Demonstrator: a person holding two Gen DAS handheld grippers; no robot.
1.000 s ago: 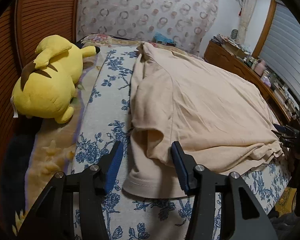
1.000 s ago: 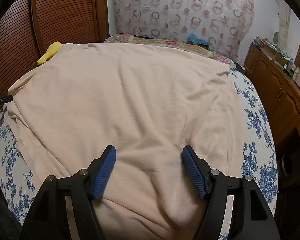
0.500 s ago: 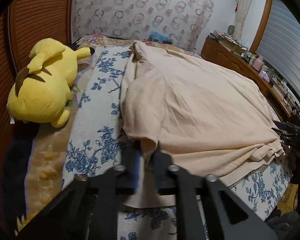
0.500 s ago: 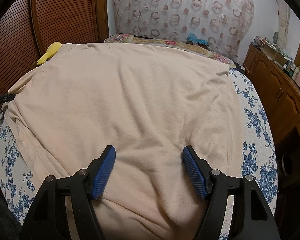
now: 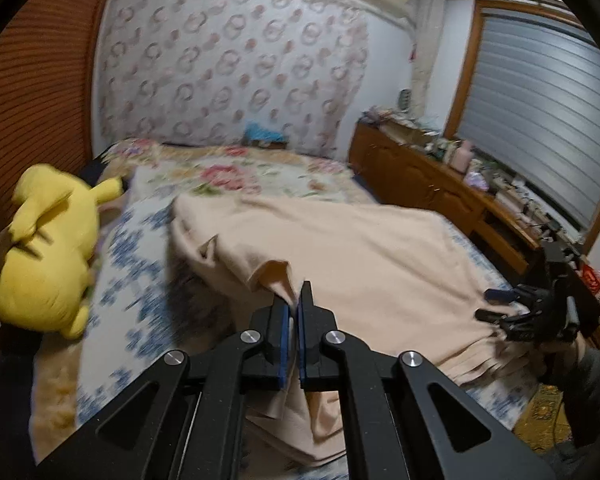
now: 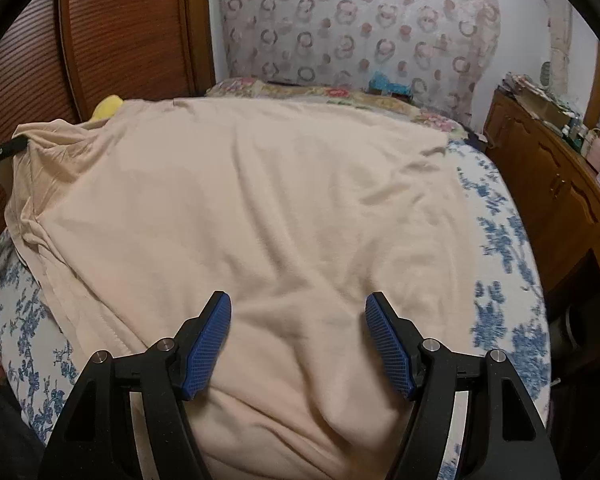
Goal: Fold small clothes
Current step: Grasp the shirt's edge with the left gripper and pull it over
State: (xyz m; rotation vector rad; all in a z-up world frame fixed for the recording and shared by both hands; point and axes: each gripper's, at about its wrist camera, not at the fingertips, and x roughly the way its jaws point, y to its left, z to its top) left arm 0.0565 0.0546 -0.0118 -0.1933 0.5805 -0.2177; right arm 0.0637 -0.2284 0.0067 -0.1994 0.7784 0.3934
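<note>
While the beige T-shirt [image 5: 364,264] lies spread on the blue-floral bedspread [image 5: 136,280], its long axis runs from the tongs toward the headboard end. The left gripper [image 5: 293,308] is clamped on the shirt's sleeve edge, holding that fabric raised off the bed. The right gripper [image 6: 298,340] stands apart over the shirt's near hem, nothing pinched. A yellow plush toy [image 5: 40,248] lies left of the left tongs, well clear. A wooden sideboard [image 5: 440,188] lines the right wall beneath a shuttered window [image 5: 540,120]; patterned fabric [image 6: 360,24] hangs beyond.
</note>
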